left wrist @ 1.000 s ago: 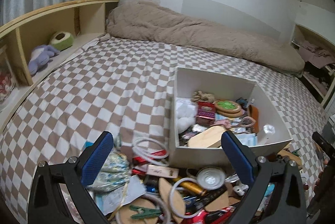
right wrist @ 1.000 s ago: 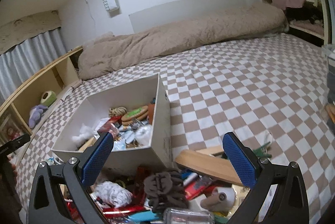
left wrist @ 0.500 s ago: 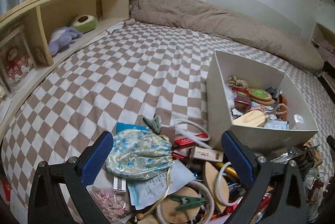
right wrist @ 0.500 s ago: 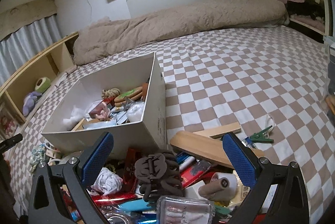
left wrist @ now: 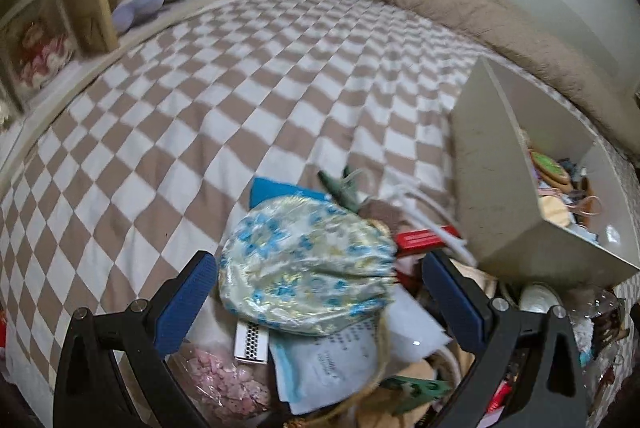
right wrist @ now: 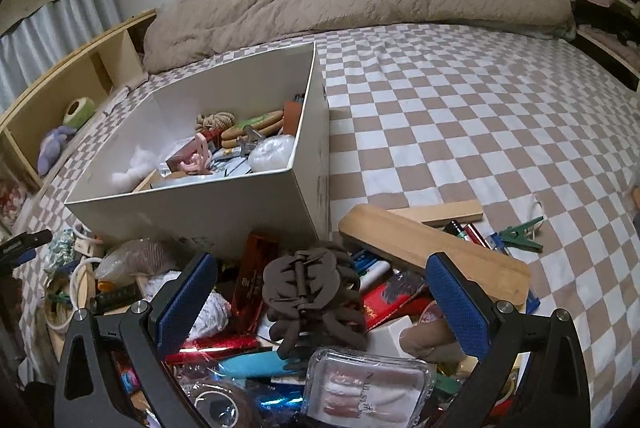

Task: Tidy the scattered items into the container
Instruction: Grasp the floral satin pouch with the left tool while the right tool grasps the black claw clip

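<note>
Left wrist view gives me the relation I care about: the floral drawstring pouch (left wrist: 310, 268) lies squarely between the spread fingers of my left gripper (left wrist: 320, 292), on top of the clutter at the near edge of the checkered bedspread (left wrist: 240, 87). Its long axis runs left to right, straight across the gap, so the two blue pads (left wrist: 186, 298) flank its ends without touching it. The white box (left wrist: 504, 195), already part full, stands just to the right and a little farther off, its open top tilted into view. On the other side, my right gripper (right wrist: 320, 302) is also wide open and holds nothing; a brown hair claw clip (right wrist: 312, 298) sits between its fingers, with the box (right wrist: 224, 203) beyond it to the far left. I judge the left the better placed for the pouch, needing only to drop and close before a short carry to the right.
</note>
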{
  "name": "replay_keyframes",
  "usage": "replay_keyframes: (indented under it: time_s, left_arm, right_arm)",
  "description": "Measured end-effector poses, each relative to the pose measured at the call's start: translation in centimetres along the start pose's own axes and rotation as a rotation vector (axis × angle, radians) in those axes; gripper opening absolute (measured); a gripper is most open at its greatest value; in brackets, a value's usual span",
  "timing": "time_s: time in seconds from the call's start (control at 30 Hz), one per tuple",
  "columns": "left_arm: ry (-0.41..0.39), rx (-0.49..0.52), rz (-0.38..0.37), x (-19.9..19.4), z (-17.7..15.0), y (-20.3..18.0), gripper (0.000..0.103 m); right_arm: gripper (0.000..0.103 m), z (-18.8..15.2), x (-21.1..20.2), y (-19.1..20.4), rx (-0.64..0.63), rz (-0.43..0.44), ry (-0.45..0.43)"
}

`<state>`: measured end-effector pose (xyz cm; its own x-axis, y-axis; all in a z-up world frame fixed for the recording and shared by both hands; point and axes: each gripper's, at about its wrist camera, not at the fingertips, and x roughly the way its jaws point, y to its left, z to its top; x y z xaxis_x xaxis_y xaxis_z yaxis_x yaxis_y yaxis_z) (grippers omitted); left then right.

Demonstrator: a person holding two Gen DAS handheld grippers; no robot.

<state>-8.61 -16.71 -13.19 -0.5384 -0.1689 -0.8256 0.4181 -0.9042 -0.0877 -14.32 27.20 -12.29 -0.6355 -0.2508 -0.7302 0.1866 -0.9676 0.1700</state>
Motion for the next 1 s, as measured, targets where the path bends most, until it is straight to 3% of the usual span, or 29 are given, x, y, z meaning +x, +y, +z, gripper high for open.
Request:
replay_keyframes:
  time_s: [0.63,0.8,1.0]
  left_arm:
    - [0.131,0.114,0.101,5.0,-0.7,-1.4,0.103]
    - [0.142,0.082,0.091,5.3,-0.6,-0.9,0.103]
    - [0.123,0.036,0.072,4.7,-0.5,-0.6,0.082]
  right_arm:
    - [0.103,-0.1,0.3,0.1,-0.018,0.018,0.029]
    - [0.103,-0.2,0.2,0.1,-0.02,0.041,0.038]
    - [0.103,-0.4,0.1,1.3,-0.088,0.014,0.035]
